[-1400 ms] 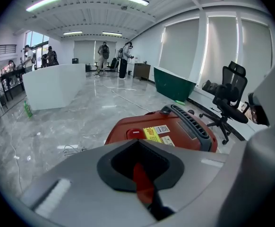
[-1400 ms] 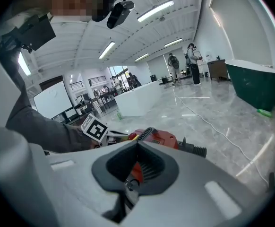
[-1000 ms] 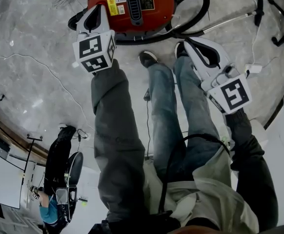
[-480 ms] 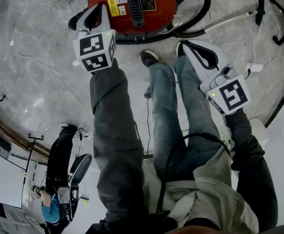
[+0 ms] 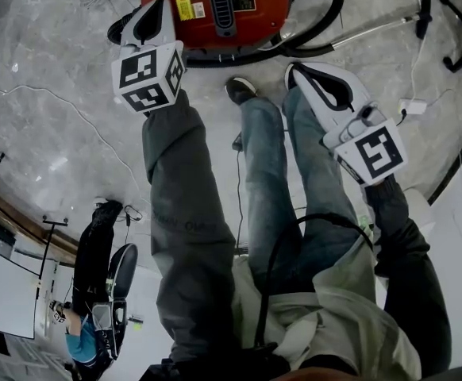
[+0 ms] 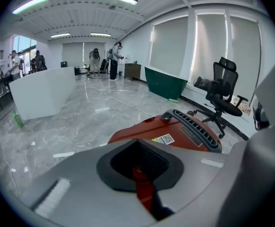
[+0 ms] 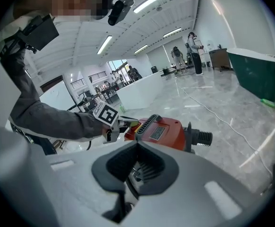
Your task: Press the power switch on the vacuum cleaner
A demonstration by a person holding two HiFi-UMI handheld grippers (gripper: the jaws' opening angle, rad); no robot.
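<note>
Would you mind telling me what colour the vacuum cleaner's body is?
The vacuum cleaner's body is red; the head view shows it best.

The head view looks steeply down from above, with the vacuum cleaner (image 5: 215, 6) at its top edge. The left gripper view sits low and very near that vacuum cleaner (image 6: 175, 131), facing across the room. The right gripper view sees it from farther off, with the left gripper (image 7: 123, 123) beside it.
</note>
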